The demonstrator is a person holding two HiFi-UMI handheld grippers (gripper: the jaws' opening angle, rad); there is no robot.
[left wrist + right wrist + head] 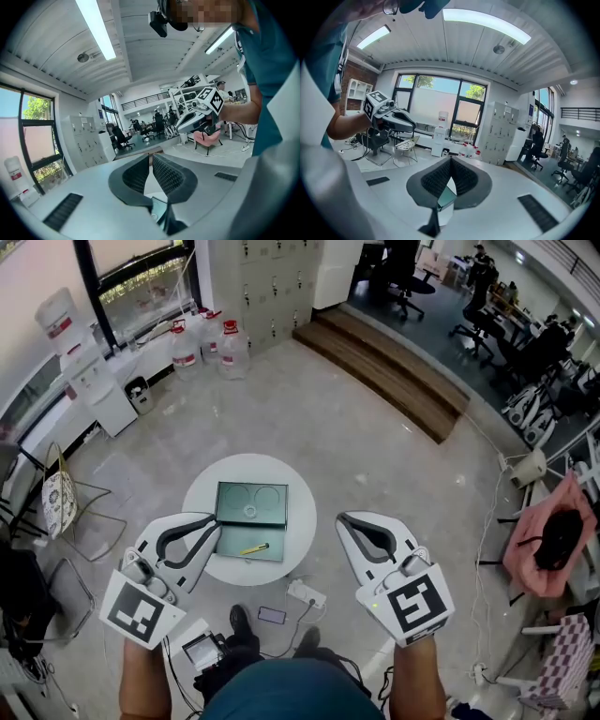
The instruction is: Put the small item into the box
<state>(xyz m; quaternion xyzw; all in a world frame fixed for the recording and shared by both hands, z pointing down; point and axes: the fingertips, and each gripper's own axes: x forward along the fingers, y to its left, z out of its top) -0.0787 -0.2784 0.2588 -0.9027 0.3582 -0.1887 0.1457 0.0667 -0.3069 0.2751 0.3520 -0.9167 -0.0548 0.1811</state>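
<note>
A dark green box (251, 503) lies open on a small round white table (201, 494). Its far half shows two round recesses. On its near half rests a small yellow item (254, 548). My left gripper (213, 525) hovers at the table's left edge, held above it, jaws shut with nothing between them. My right gripper (342, 519) hangs just right of the table, also shut and empty. In the left gripper view the ribbed pads (140, 172) meet at the tip, and the other gripper (199, 110) shows beyond. In the right gripper view the pads (461, 177) touch too.
On the floor near my feet lie a white power strip (306, 593) and a phone (272, 616). A wire chair (64, 504) stands to the left and a pink chair (553, 540) to the right. Water bottles (208, 343) and a wooden step (384, 367) are farther off.
</note>
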